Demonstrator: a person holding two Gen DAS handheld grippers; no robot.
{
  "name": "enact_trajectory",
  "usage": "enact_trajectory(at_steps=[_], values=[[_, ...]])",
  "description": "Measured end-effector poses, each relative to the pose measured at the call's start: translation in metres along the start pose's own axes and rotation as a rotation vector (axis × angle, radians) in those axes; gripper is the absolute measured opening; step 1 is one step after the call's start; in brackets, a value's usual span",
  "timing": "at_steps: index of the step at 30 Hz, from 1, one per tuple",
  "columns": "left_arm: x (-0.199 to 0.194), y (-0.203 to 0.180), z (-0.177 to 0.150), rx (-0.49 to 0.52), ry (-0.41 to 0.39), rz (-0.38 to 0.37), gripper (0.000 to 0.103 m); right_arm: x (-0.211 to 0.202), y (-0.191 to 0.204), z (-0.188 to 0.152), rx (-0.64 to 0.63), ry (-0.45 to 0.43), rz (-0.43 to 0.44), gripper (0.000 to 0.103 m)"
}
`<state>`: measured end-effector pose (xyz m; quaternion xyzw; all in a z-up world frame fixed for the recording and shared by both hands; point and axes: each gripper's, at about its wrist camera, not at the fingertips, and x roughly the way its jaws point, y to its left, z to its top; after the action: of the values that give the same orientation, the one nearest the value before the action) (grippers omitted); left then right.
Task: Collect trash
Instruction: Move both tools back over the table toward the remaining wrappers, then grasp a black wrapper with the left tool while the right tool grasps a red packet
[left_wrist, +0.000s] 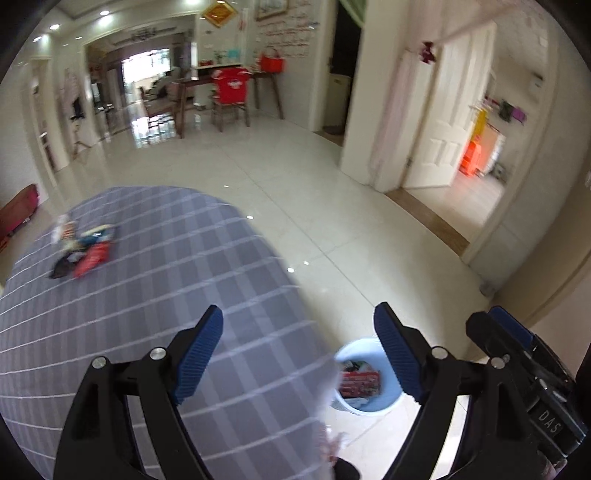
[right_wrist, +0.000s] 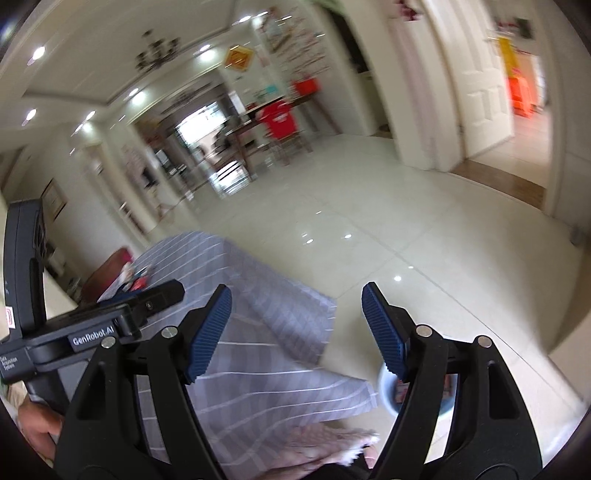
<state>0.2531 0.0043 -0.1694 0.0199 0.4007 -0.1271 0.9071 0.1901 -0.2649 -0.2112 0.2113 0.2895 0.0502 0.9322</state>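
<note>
Two grippers stood wide apart in the jaws and gripped nothing; the left gripper (left_wrist: 298, 323) hung above the near edge of the grey checked tablecloth (left_wrist: 155, 295), and the right gripper (right_wrist: 296, 301) pointed over the cloth's hanging corner toward the tiled floor (right_wrist: 406, 229); the step in hand looked like the gap between one drop and the next pick, judging from empty jaws and a partly filled bin; the remaining trash (left_wrist: 83, 253), a small heap of red, blue and dark wrappers, lay on the cloth at about ten o'clock from the left gripper, well apart from it, blurred so that single pieces could not be told; the next move called for a reach across the table to that heap and a closing of one pair of jaws on a single wrapper; the pale blue bin (left_wrist: 369, 402) stood on the floor just beside the table, at five o'clock of the left gripper, holding a red printed packet (left_wrist: 360, 380) and some darker scraps; in the right wrist view only its rim (right_wrist: 386, 387) showed behind the right finger.
</note>
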Motion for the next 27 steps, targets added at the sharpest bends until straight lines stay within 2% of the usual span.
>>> enact_trajectory(at_steps=[4,9,11,13,17,23,24,25,27], values=[[-0.014,0.078,0.005,-0.073,-0.030,0.096,0.085,0.036,0.063,0.007,-0.083,0.053,0.081,0.072],[-0.013,0.185,0.004,-0.146,-0.024,0.225,0.085,0.083,0.127,0.012,-0.138,0.122,0.149,0.072],[-0.009,0.216,0.003,-0.165,-0.017,0.241,0.085,0.107,0.151,0.013,-0.153,0.154,0.176,0.072],[-0.001,0.238,0.004,-0.162,-0.009,0.255,0.085,0.127,0.168,0.015,-0.159,0.180,0.186,0.072],[0.020,0.261,0.013,-0.089,-0.006,0.266,0.085,0.163,0.200,0.012,-0.170,0.228,0.198,0.072],[0.054,0.272,0.025,-0.028,0.014,0.245,0.085,0.206,0.222,0.002,-0.183,0.285,0.198,0.072],[0.059,0.274,0.027,-0.026,0.021,0.232,0.079,0.214,0.225,0.003,-0.185,0.296,0.194,0.072],[0.066,0.275,0.028,-0.018,0.037,0.204,0.067,0.219,0.228,0.002,-0.185,0.303,0.190,0.072],[0.078,0.277,0.029,-0.009,0.068,0.185,0.052,0.230,0.231,0.002,-0.181,0.323,0.191,0.072]])
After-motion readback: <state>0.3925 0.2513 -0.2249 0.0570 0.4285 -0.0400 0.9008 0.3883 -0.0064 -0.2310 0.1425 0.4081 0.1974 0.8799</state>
